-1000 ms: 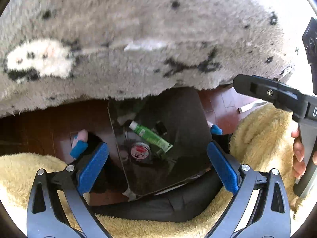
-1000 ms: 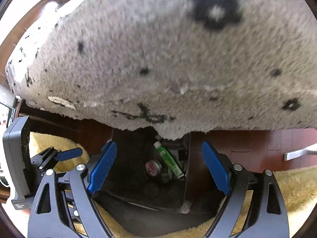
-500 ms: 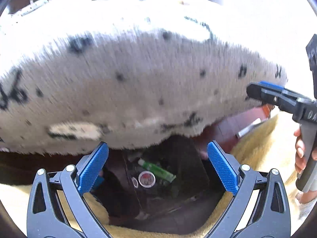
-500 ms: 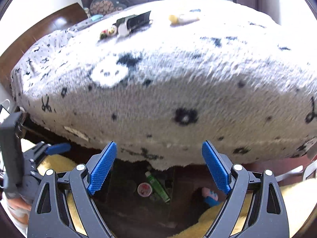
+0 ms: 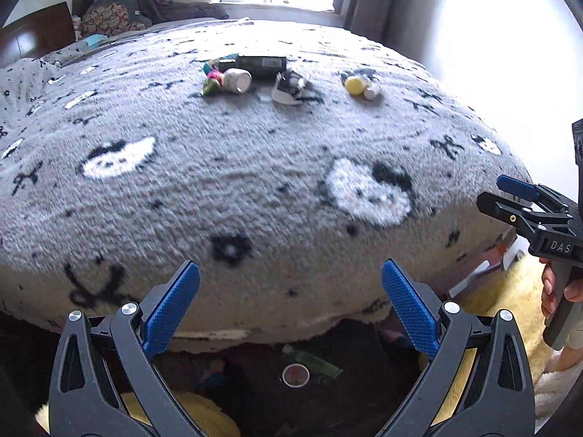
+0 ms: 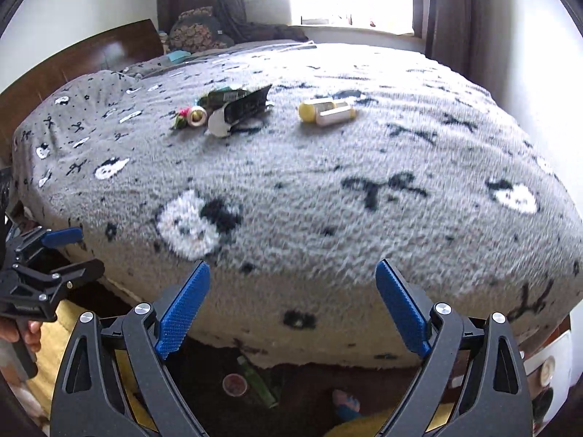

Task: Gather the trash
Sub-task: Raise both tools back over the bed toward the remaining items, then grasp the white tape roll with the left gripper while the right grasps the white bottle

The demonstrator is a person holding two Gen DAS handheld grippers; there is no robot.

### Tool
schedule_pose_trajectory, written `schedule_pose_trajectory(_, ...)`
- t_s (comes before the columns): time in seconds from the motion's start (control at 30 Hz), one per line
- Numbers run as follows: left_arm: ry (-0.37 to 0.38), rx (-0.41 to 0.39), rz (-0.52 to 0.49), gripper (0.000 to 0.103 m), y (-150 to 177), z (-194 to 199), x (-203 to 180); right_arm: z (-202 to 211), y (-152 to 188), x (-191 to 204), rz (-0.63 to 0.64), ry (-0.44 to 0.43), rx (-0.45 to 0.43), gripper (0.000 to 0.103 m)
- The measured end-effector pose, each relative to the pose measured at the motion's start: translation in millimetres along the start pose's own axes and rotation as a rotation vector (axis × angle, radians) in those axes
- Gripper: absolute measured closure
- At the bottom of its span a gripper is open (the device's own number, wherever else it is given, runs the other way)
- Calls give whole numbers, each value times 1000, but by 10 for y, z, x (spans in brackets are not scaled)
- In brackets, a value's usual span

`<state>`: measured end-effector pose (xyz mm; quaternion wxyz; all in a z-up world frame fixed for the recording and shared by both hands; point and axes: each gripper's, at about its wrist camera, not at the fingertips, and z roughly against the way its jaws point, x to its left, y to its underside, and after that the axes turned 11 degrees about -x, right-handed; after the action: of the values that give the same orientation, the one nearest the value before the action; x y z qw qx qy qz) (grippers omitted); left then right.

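Grey patterned bed (image 5: 255,182) ahead of both tools; trash pile (image 5: 251,73) far beyond the tips. Left gripper (image 5: 291,302) spread wide, empty; right gripper (image 6: 291,302) opening, nothing between.

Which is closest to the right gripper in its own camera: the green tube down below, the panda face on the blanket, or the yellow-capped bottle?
1. Green tube: just below the right gripper, under the bed's edge.
2. Panda face: on the near blanket, left of centre.
3. Yellow-capped bottle: far up the bed.

Fuzzy grey fleece blanket (image 5: 255,167); glossy wooden headboard (image 6: 73,62); matt gripper pads (image 5: 171,313)
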<state>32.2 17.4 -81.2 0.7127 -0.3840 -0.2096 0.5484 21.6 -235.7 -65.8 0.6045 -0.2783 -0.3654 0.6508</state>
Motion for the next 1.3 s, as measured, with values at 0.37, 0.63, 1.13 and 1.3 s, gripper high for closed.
schedule_pose_trajectory(0.37,-63,-7,18,8,-548,-296,252,-351,-572,-196,-40,-9,-3,11)
schedule_pose_trajectory(0.63,-125,13,34,8,-870,-690,470,-918,-818,-327,-51,38,42,10)
schedule_pose_trajectory(1.13,-147,61,50,8,-1081,-1247,634,-1993,-1148,-554,16,135,73,25)
schedule_pose_trajectory(1.3,-144,68,50,8,-1123,-1318,637,-2198,-1209,-593,42,120,95,25)
